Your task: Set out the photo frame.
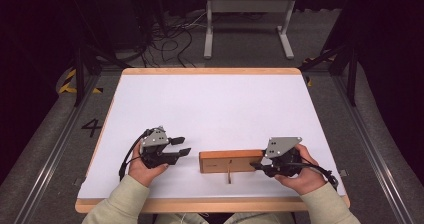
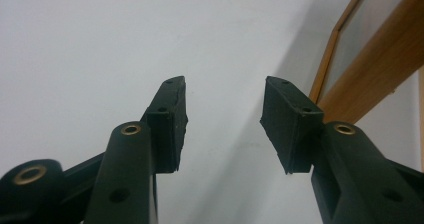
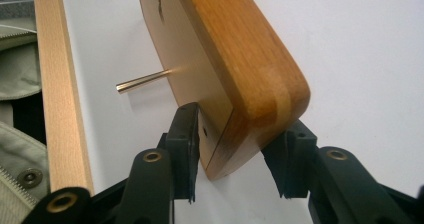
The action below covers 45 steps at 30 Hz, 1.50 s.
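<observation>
— Which gripper is nearer the wooden block (image 1: 231, 161)?

— The right gripper (image 1: 258, 166). It is at the block's right end, and in the right gripper view its jaws straddle that rounded end (image 3: 260, 104), one on each broad face, touching or all but touching.

— How does the block lie?

— On its edge near the front of the white surface (image 1: 210, 109), long axis running left to right, a thin metal pin (image 3: 142, 80) sticking out toward the person.

— And the left gripper (image 1: 183, 146)?

— Just beside the block's left end, pointing at it, jaws wide apart with nothing between them.
</observation>
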Tool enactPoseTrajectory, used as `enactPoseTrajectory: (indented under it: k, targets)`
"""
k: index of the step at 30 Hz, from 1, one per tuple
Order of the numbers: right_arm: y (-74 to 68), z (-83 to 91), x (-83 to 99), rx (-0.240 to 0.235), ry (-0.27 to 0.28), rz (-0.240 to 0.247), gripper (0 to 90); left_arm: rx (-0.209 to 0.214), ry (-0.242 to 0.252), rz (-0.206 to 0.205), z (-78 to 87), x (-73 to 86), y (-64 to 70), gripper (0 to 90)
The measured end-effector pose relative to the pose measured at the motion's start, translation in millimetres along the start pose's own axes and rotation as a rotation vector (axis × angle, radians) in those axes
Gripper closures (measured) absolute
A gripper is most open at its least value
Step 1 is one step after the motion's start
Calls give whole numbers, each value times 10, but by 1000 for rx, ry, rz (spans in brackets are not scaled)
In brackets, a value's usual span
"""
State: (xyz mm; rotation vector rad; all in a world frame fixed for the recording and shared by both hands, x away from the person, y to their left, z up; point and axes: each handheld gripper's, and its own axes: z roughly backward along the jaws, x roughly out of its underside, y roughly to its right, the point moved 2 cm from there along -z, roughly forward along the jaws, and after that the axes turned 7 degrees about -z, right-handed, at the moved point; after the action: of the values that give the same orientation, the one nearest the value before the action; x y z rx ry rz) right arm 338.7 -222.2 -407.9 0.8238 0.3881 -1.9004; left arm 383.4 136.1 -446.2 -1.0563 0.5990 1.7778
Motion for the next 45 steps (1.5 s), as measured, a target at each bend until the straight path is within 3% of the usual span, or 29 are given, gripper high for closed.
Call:
enactPoseTrajectory:
  k: [9, 16, 24, 30, 36, 40, 45]
  targets:
    - [-63, 44, 37, -26, -19, 5, 620, -7, -3, 8, 0, 15, -20, 523]
    - [-143, 43, 89, -68, -53, 7, 562, -6, -5, 11, -13, 20, -14, 523]
    - [-118, 70, 162, -80, -71, -52, 546, -11, -4, 15, -4, 24, -25, 520]
    - [-89, 70, 256, -82, -109, -86, 620, -13, -1, 21, 1, 26, -41, 519]
    - [-53, 74, 348, -89, -153, -104, 783, -13, -1, 21, -2, 23, -40, 522]
    - [-69, 23, 394, -118, -189, -85, 896, -16, -3, 21, -2, 24, -41, 522]
    - [-71, -38, 419, -142, -193, -68, 900, -18, -5, 21, 2, 25, -45, 525]
